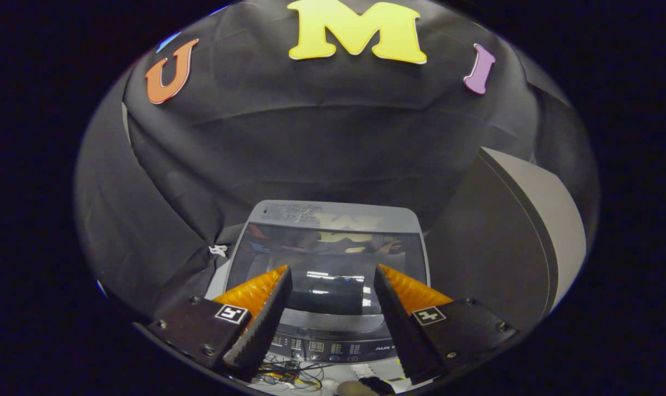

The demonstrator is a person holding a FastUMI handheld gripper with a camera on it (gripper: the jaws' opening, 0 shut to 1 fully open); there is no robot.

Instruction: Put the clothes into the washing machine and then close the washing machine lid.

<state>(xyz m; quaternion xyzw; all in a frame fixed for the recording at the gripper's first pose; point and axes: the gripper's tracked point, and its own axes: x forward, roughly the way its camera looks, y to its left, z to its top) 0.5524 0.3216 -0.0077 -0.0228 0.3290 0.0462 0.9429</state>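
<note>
1. grey top-loading washing machine (pixel 327 220) with dark glossy glass lid (pixel 327 275), just ahead of and below the fingers, lid lying flat and closed.
2. two-finger gripper (pixel 333 280) hovering above lid, jaws wide apart, holding nothing.
3. control panel strip (pixel 333 347) at near edge, between fingers.
4. tangled thin wires (pixel 286 375) on white surface below panel.
5. large grey curved-edge box (pixel 509 242) just right of machine.
</note>
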